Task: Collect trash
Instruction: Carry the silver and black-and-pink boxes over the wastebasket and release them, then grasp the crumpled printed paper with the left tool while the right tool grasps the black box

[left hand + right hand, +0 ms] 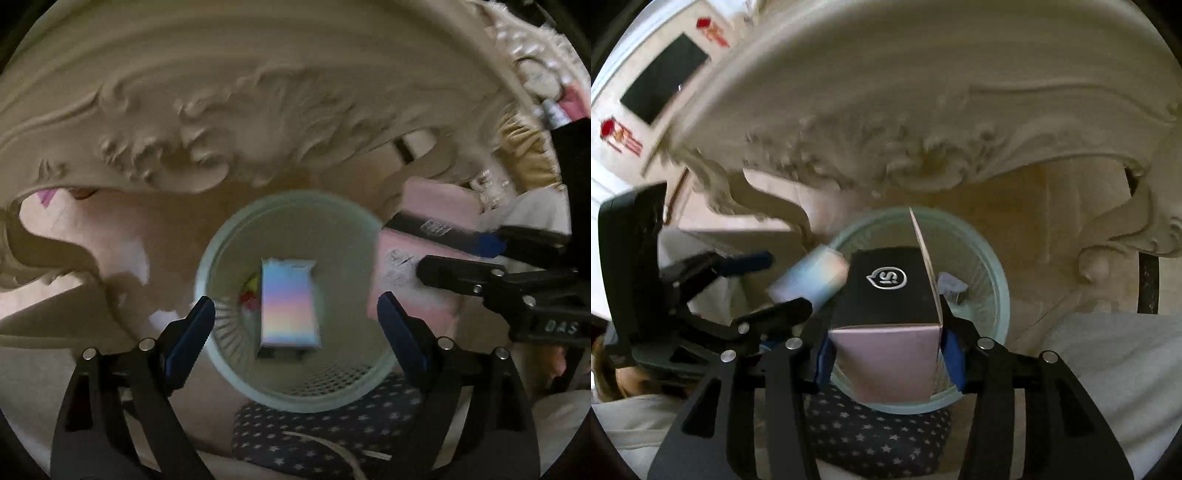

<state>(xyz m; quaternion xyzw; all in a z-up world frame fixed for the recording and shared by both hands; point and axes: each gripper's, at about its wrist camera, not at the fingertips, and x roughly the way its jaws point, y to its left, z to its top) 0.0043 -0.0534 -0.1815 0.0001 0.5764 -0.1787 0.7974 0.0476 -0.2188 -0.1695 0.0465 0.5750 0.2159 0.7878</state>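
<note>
Right hand-held gripper (886, 354) pinching black-and-pink box (890, 314) above mesh bin (993, 280) | left hand-held gripper (295, 325) spread, iridescent box (288, 304) inside bin | centre over bin, then release.

— Where is everything lying relative to the bin (221, 236)?

— The small box (289, 304) is sitting over its mouth; the carved furniture (207, 122) is standing behind; the starred cloth (317, 428) is lying before it.

— And the larger box (886, 314)?

— It is hanging above the bin's rim.

Bin mouth (221, 236) open from above; carved table apron (221, 122) overhangs behind; iridescent box (290, 302) inside.
</note>
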